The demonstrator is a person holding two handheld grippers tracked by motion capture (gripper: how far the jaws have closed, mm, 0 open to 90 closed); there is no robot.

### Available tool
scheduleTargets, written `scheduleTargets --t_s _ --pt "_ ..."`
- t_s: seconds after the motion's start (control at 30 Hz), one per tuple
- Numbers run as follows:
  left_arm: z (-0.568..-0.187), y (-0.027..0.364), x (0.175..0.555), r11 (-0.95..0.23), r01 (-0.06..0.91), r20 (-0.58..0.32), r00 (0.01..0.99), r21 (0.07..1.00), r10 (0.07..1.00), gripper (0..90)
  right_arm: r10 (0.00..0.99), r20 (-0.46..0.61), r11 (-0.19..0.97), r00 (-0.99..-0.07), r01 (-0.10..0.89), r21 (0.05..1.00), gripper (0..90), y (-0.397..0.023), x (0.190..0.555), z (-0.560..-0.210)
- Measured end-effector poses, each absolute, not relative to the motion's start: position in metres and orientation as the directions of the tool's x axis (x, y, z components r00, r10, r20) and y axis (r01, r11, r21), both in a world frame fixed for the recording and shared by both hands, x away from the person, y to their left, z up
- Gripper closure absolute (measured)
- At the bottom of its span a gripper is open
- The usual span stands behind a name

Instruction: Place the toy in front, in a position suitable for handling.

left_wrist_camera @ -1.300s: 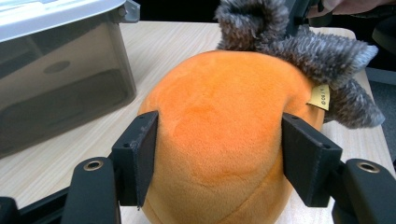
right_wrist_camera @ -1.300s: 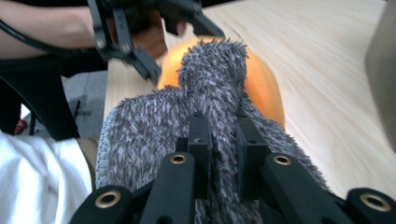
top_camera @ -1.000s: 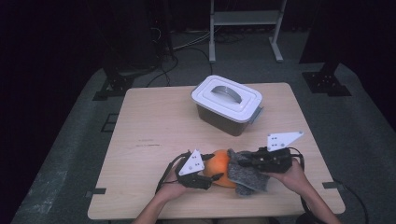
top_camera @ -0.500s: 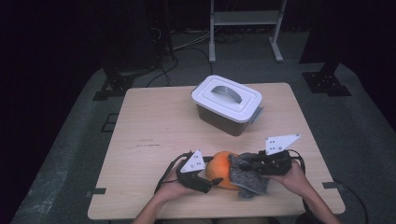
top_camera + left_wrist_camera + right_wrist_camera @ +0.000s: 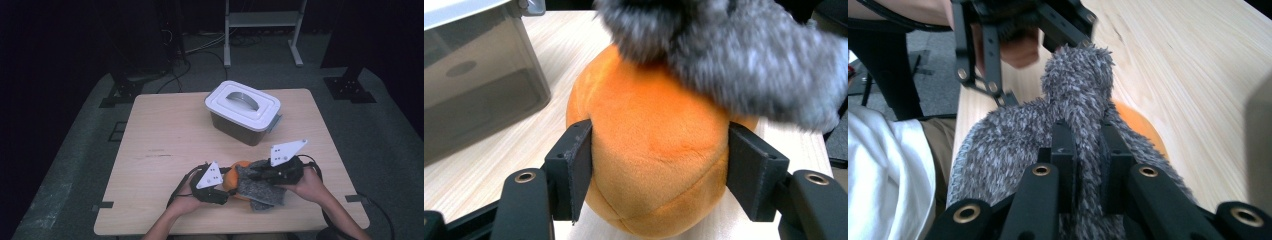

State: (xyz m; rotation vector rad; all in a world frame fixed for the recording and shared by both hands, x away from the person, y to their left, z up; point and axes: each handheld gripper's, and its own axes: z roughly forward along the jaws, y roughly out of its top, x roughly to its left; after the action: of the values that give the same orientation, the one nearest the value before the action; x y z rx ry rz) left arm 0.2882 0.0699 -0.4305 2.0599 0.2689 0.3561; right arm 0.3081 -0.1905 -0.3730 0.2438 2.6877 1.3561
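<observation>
An orange plush ball (image 5: 231,178) rests on the table near the front edge, and a grey fuzzy cloth (image 5: 261,191) is draped over its right side. My left gripper (image 5: 227,187) comes at the ball from the left. Its jaws have just been closing, and in the left gripper view the pads (image 5: 580,172) press on both sides of the ball (image 5: 654,135), with the cloth (image 5: 734,55) hanging over its top. My right gripper (image 5: 253,175) is shut on a bunched fold of the cloth (image 5: 1008,145). A sliver of the ball (image 5: 1144,126) peeks out beyond that fold.
A grey plastic box with a white handled lid (image 5: 242,106) stands at the back middle of the wooden table (image 5: 160,150), close behind the ball. A metal rack (image 5: 260,20) and stand feet (image 5: 122,92) are on the dark floor beyond the table.
My right gripper has shifted left with the grey cloth, drawing it further over the ball. The left hand has stayed in place at the ball.
</observation>
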Motion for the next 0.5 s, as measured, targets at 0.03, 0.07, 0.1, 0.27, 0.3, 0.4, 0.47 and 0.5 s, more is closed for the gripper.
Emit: scheduleTargets --t_s 0.03,0.07,0.1,0.27,0.3,0.4,0.47,0.5 --pt "-0.43 0.07 0.288 -0.487 0.045 0.138 0.933 0.872 0.333 33.8 0.207 -0.038 0.59 -0.978 0.094 0.802 80.2 -0.195 0.308 -0.373" --pt "-0.43 0.07 0.288 -0.486 0.046 0.137 0.933 0.873 0.333 33.7 0.216 -0.041 0.596 -0.975 0.099 0.797 80.2 -0.199 0.307 -0.373" --pt "-0.43 0.069 0.288 -0.484 0.046 0.135 0.933 0.874 0.333 33.8 0.226 -0.048 0.602 -0.973 0.101 0.792 80.3 -0.202 0.307 -0.372" --pt "-0.427 0.065 0.287 -0.492 0.017 0.166 0.931 0.87 0.326 34.4 0.207 -0.049 0.591 -0.977 0.085 0.802 80.3 -0.196 0.306 -0.363" --pt "-0.427 0.064 0.286 -0.495 0.012 0.172 0.93 0.869 0.324 34.9 0.199 -0.044 0.589 -0.979 0.083 0.804 80.3 -0.191 0.306 -0.362" --pt "-0.426 0.064 0.285 -0.489 0.007 0.174 0.93 0.872 0.323 35.4 0.171 -0.056 0.581 -0.984 0.055 0.812 80.3 -0.175 0.305 -0.364" --pt "-0.428 0.067 0.286 -0.496 0.007 0.176 0.931 0.868 0.32 35.7 0.164 -0.04 0.57 -0.986 0.062 0.819 80.3 -0.172 0.307 -0.369" --pt "-0.429 0.069 0.287 -0.493 0.011 0.169 0.932 0.87 0.32 35.8 0.16 -0.034 0.565 -0.986 0.063 0.823 80.4 -0.173 0.308 -0.371"
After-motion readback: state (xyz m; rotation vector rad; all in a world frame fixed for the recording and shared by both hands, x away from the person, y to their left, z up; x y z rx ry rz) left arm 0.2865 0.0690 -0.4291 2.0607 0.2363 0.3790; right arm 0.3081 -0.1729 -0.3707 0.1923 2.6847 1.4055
